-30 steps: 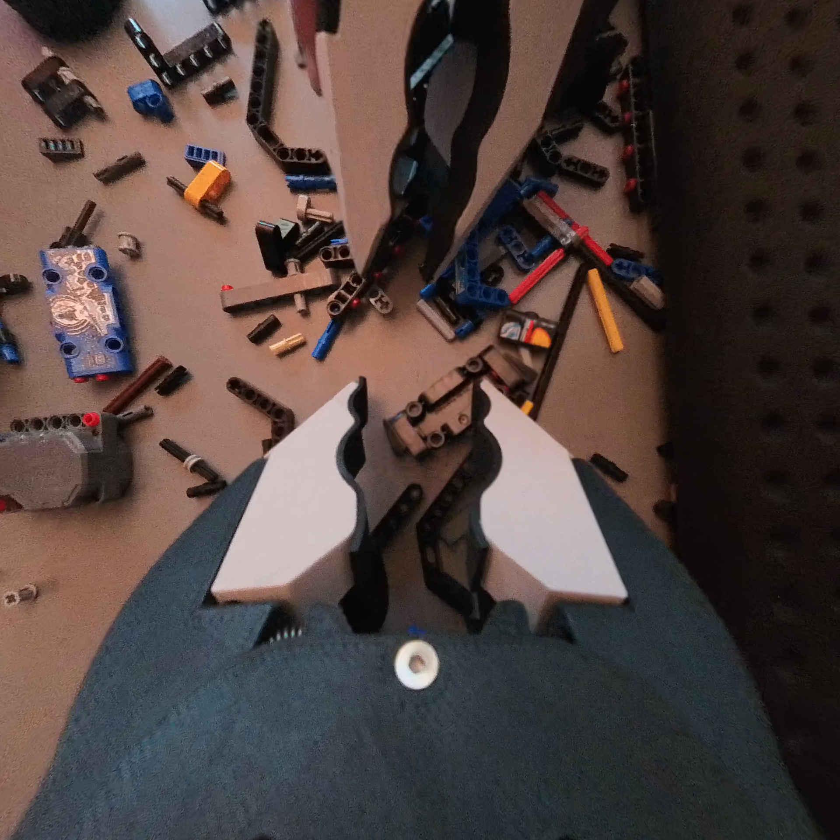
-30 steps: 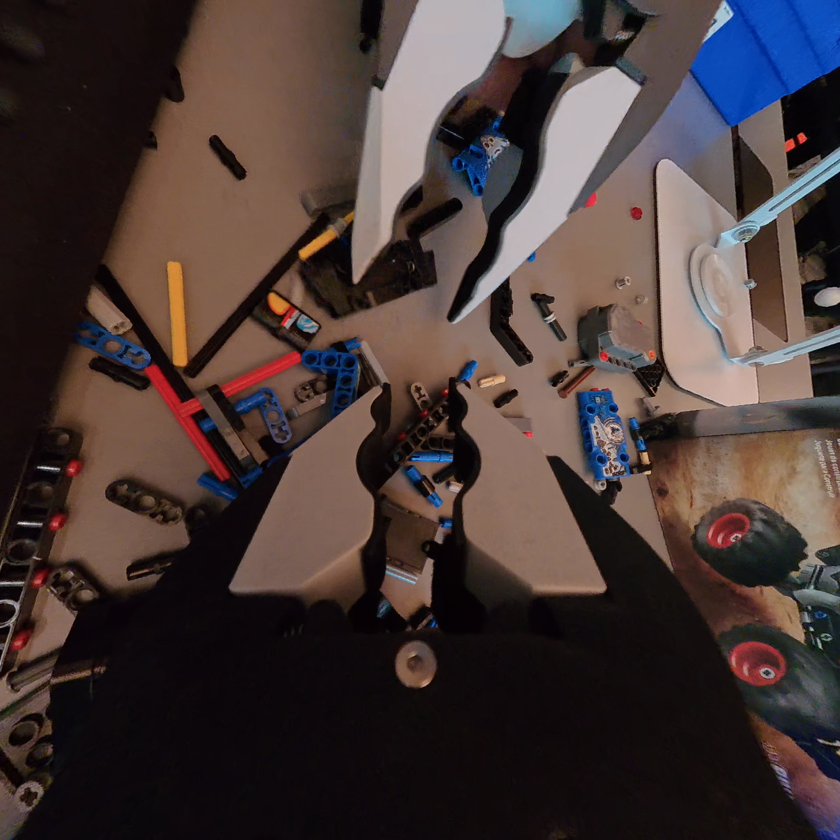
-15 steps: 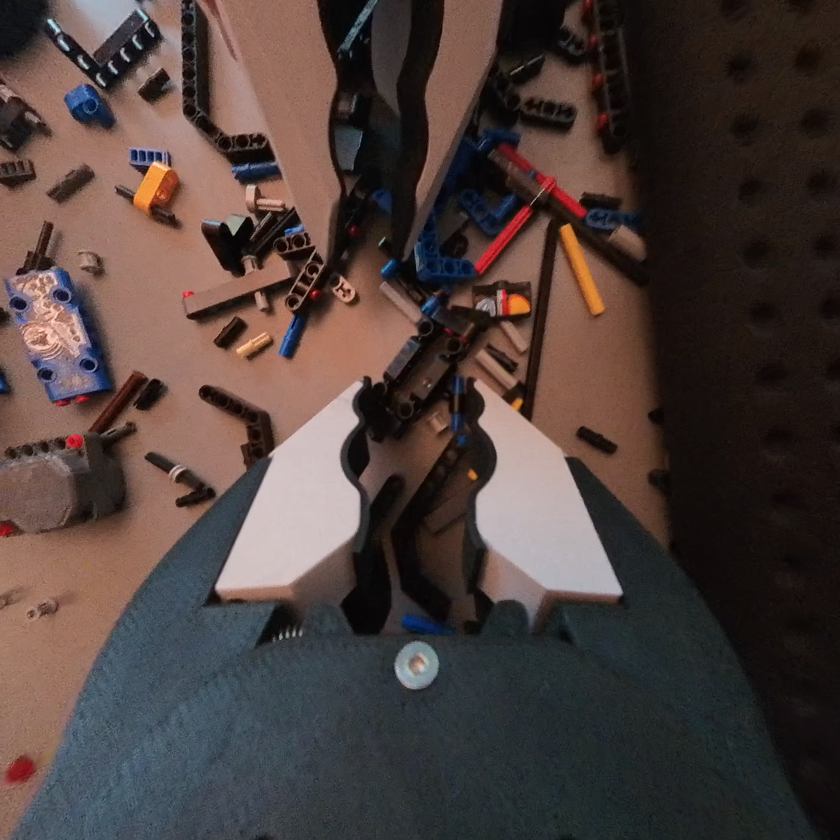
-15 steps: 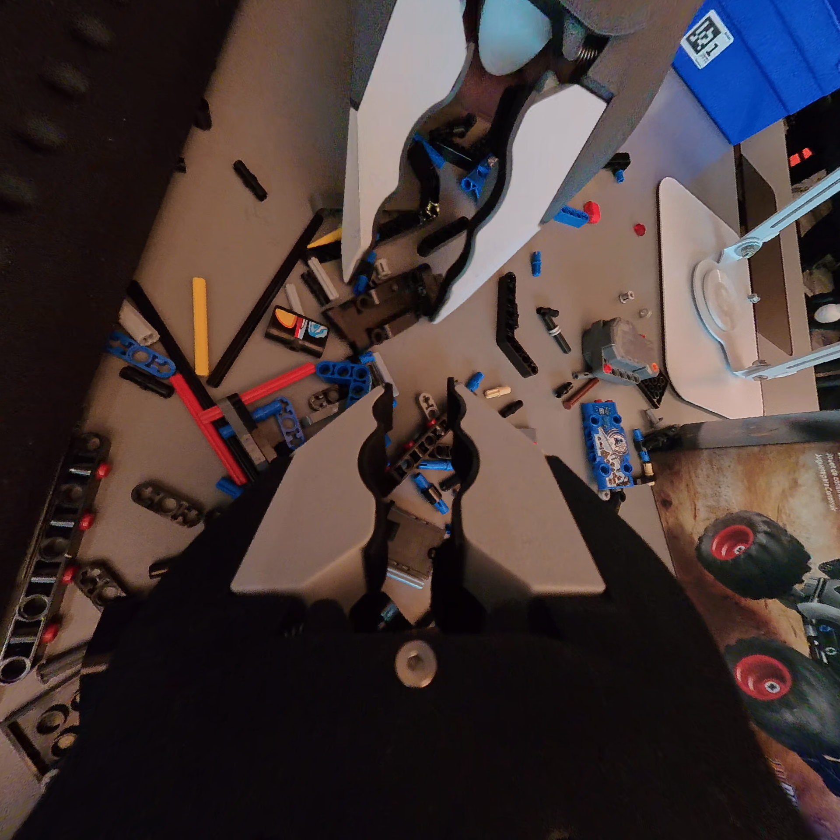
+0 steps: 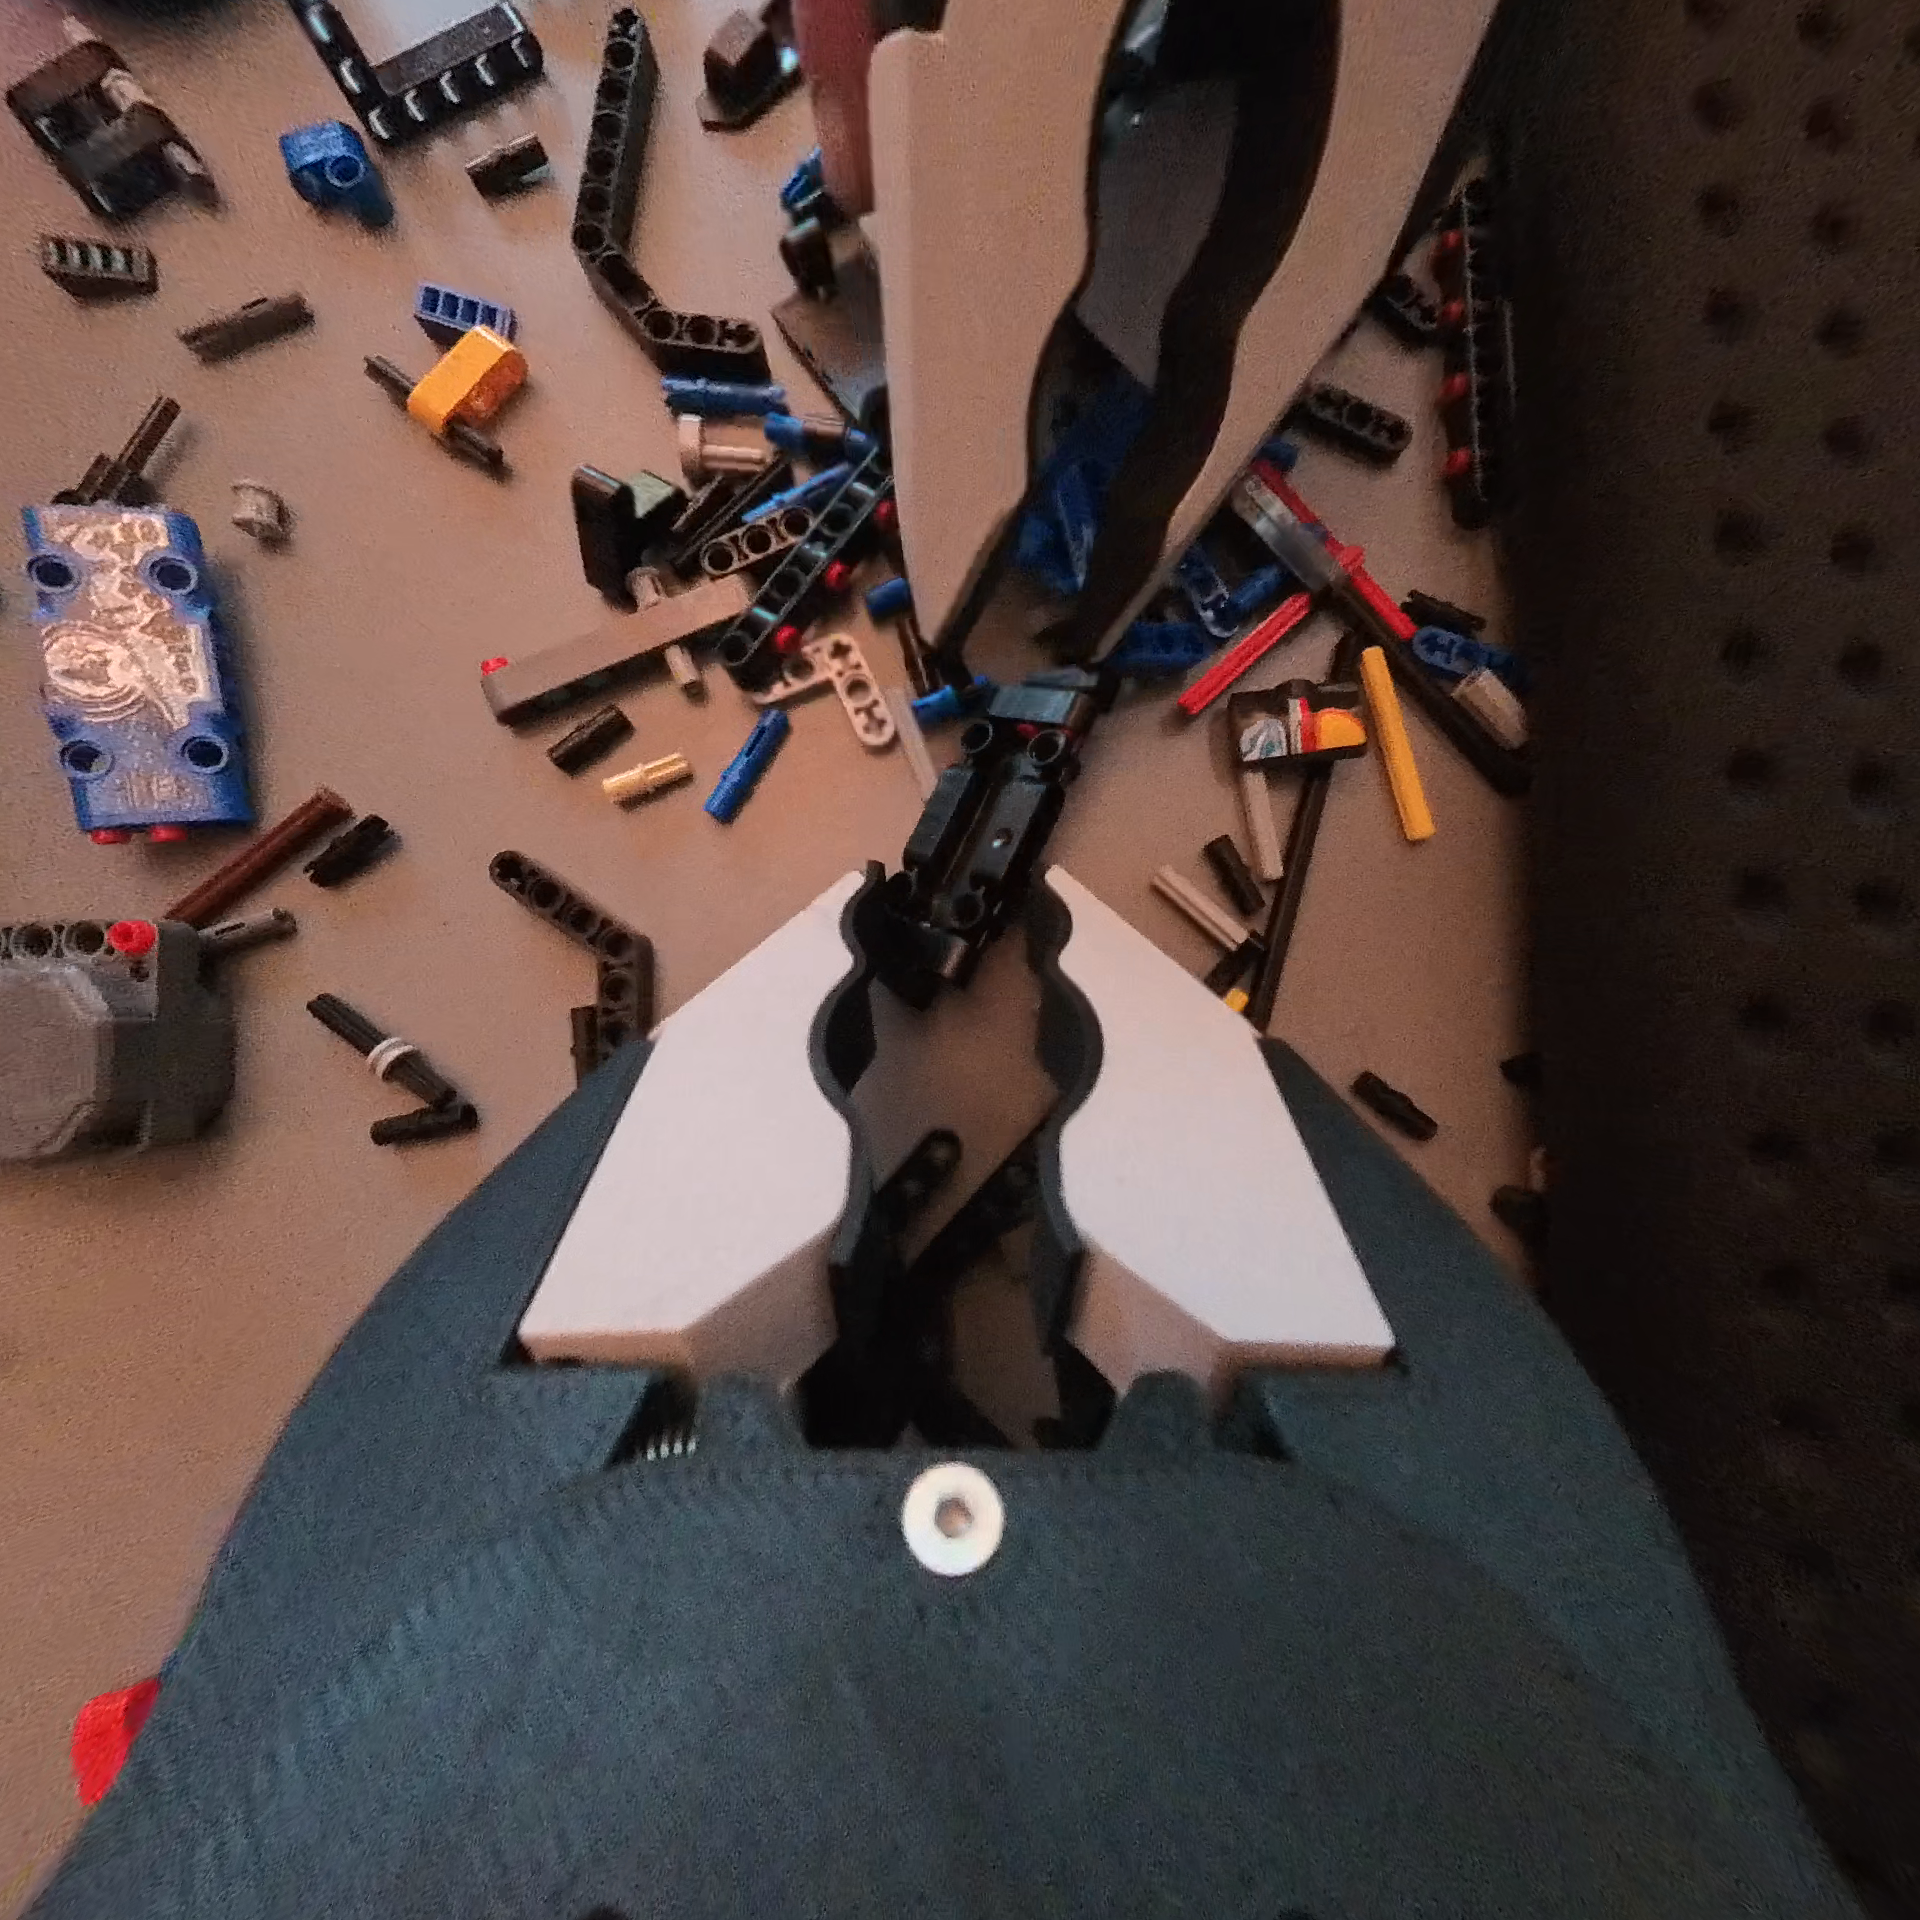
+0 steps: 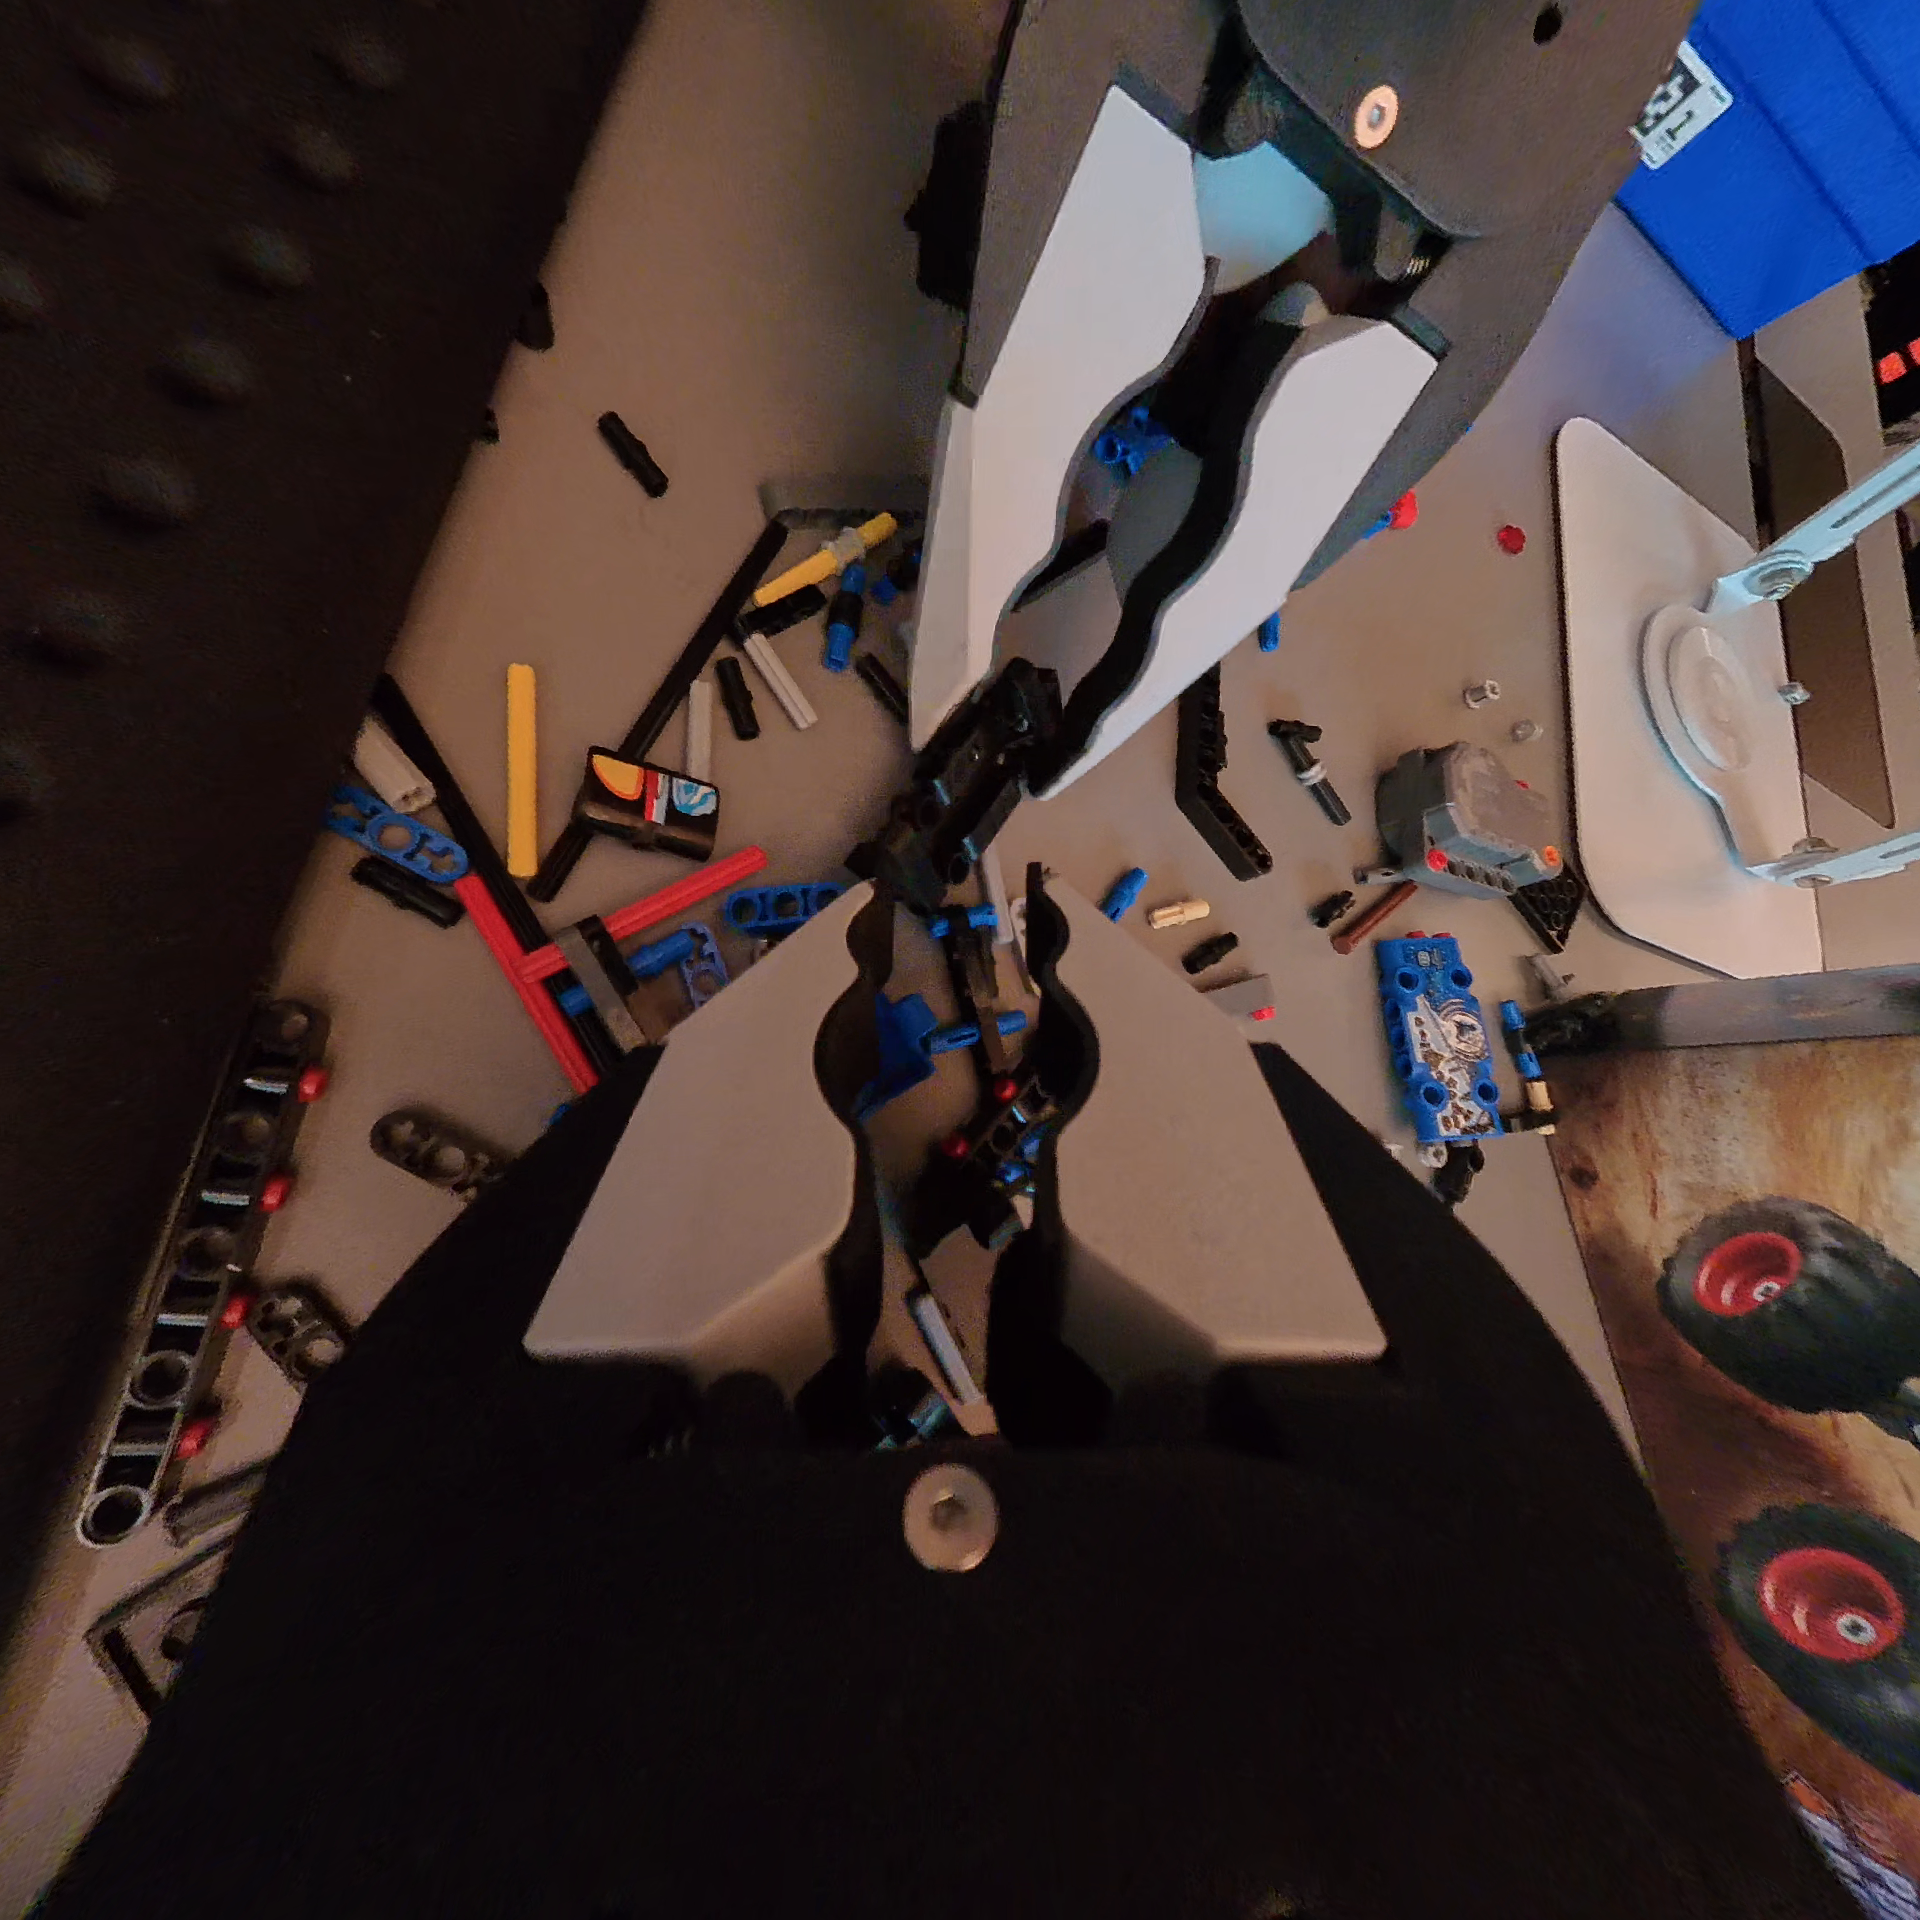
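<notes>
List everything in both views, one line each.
black beam assembly: one, black, clamped by left tongs
blue printed block: one, blue, table's left
grey motor: one, grey, left edge
orange connector: one, orange, far left
yellow axle: one, yellow, near dark perforated panel
red axles: two, red, crossing
loose pins and beams: many, mostly black, blue, scattered
truck picture: one, brown, right edge
blue bin: one, blue, far corner
table: one, tan
left tongs: shut on assembly
right tongs: open, empty

The left tool [image 5: 956, 894] has apparently lifted the black assembly [image 5: 982, 831].
</notes>
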